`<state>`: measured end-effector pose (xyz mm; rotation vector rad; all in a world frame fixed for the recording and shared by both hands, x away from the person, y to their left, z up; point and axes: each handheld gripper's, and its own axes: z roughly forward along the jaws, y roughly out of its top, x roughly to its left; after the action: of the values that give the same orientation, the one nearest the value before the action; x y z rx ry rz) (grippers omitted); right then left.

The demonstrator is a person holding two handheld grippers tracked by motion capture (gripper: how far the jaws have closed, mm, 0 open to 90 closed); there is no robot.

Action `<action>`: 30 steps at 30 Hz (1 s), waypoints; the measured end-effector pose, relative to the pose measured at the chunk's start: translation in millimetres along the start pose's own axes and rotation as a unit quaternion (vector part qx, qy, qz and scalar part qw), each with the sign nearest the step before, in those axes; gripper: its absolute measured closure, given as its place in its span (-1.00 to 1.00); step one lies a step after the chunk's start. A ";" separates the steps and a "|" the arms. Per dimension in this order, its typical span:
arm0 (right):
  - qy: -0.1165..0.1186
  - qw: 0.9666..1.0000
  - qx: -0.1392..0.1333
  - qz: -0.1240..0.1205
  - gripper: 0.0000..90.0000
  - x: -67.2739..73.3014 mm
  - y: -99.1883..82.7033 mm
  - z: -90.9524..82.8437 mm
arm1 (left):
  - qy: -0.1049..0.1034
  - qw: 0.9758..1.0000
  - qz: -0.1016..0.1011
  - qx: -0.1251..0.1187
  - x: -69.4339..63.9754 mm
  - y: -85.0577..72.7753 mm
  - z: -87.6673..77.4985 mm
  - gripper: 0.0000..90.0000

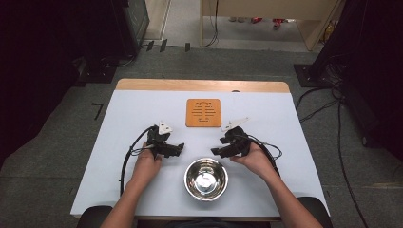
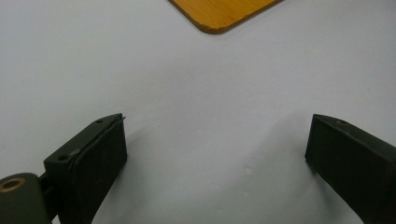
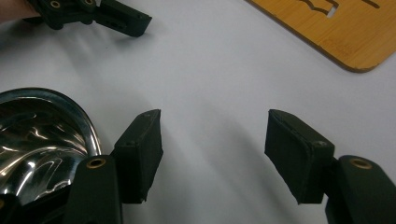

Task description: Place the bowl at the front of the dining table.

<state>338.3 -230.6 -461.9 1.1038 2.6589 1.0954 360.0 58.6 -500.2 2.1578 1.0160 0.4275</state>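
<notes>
bench: white, carries all | trivet: far centre | bowl: near edge, between hands, untouched | left tool, right tool: both released, empty | step: approach; next likely grip bowl rim

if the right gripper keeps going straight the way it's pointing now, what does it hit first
Probably the left gripper. In the high view the right gripper, jaws open and empty, points across bare white table at it, passing just behind the shiny steel bowl. Heights are hard to judge, so it might pass.
</notes>
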 end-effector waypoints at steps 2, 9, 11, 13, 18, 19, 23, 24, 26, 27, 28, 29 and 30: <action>0.004 1.000 -0.003 0.001 -0.19 1.0 0.6 -0.4 | 0.000 1.000 0.000 0.000 0.0 0.0 0.0 -0.88; 0.010 1.000 -0.005 -0.003 -0.17 4.8 4.3 -2.3 | 0.000 1.000 0.001 0.001 0.2 0.1 -0.1 -0.88; 0.011 1.000 -0.008 -0.003 -0.16 5.3 5.1 -3.9 | 0.000 1.000 0.001 0.001 0.2 0.0 -0.1 -0.88; 0.014 1.000 -0.009 -0.002 -0.14 6.1 5.8 -5.7 | 0.000 1.000 0.001 0.001 0.2 0.1 -0.1 -0.88; 0.016 1.000 -0.011 -0.006 -0.14 8.4 7.1 -7.5 | 0.000 1.000 0.001 0.000 0.2 0.0 -0.1 -0.88; 0.018 1.000 -0.011 -0.007 -0.14 10.0 7.7 -8.0 | 0.000 1.000 0.001 0.000 0.1 0.0 -0.1 -0.88; 0.024 1.000 -0.009 -0.012 -0.16 13.5 8.3 -8.0 | 0.000 1.000 0.000 0.000 0.1 0.0 0.0 -0.88; 0.024 1.000 -0.010 -0.018 -0.16 14.7 8.4 -7.9 | 0.001 1.000 0.000 0.000 0.0 0.0 0.0 -0.88; 0.026 0.999 -0.008 -0.023 -0.16 16.7 8.9 -7.8 | 0.001 1.000 0.000 0.000 0.0 0.0 0.0 -0.88; 0.028 0.999 -0.008 -0.024 -0.16 18.0 9.1 -7.7 | 0.000 1.000 0.000 0.000 0.0 0.0 0.0 -0.88; 0.029 0.999 -0.007 -0.026 -0.16 19.0 9.4 -7.6 | 0.001 1.000 0.000 0.000 0.0 0.0 0.0 -0.88; 0.030 0.999 -0.006 -0.027 -0.16 20.1 9.6 -7.6 | 0.001 1.000 0.000 0.000 0.0 0.0 0.0 -0.88; 0.032 0.999 -0.006 -0.030 -0.16 20.8 9.8 -7.4 | 0.001 1.000 0.000 0.000 0.0 0.0 0.0 -0.88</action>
<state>326.4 -216.9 -446.0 0.9974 2.7116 1.1540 360.0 58.6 -500.2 2.1574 1.0158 0.4291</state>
